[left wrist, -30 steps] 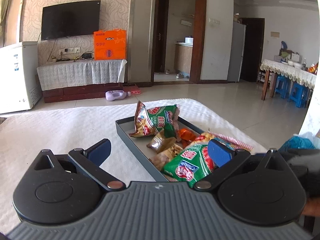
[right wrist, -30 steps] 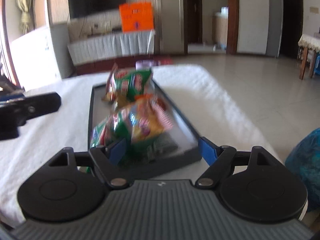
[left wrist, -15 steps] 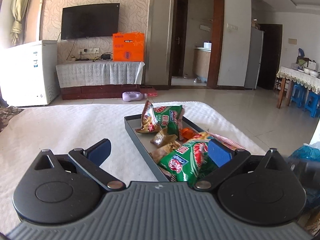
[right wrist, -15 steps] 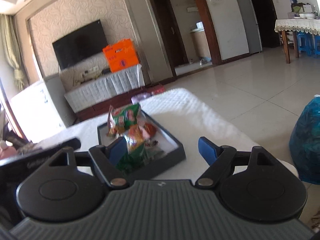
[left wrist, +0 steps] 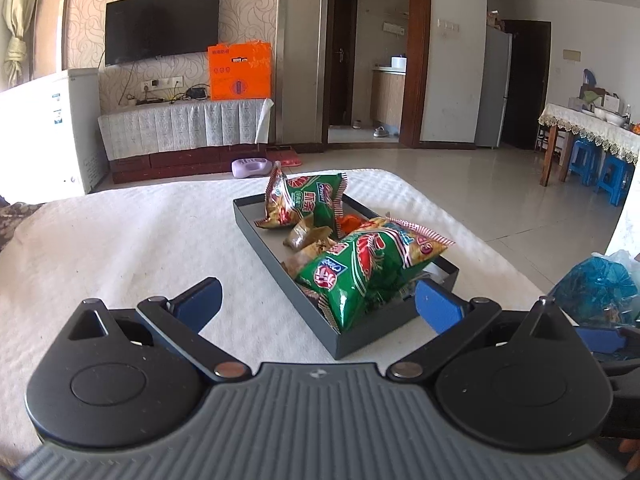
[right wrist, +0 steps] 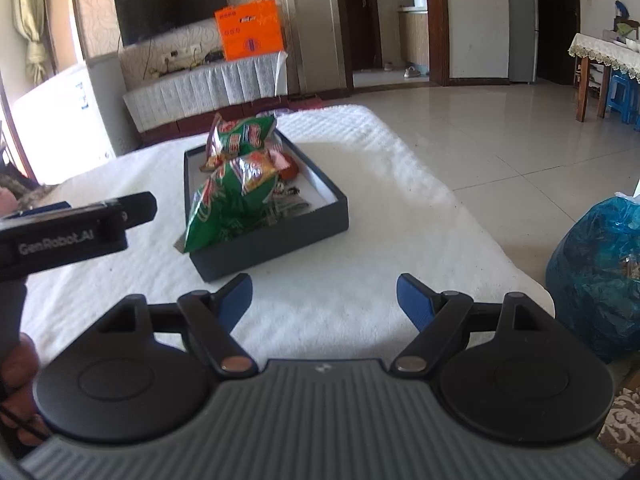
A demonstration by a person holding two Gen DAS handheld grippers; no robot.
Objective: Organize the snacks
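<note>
I hold both grippers empty with jaws spread wide, left gripper (left wrist: 316, 300) and right gripper (right wrist: 324, 300) short of the dark tray (right wrist: 276, 236) on the white-covered tabletop (left wrist: 120, 240). The snack packets sit piled inside it; the near green packet (left wrist: 360, 268) overhangs the rim. I judge collecting nearly finished; next, nudge that packet inward.

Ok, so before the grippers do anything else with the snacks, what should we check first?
1. Left gripper open and empty: ok.
2. Right gripper open and empty: ok.
3. Dark grey rectangular tray flat on the white textured cloth: ok.
4. Near green crinkly snack bag fully inside the tray: not ok, its corner pokes over the rim.
5. Far green snack bag inside the tray: ok.
6. Small wrapped snacks underneath all accounted for: cannot tell, the bags hide them.
</note>
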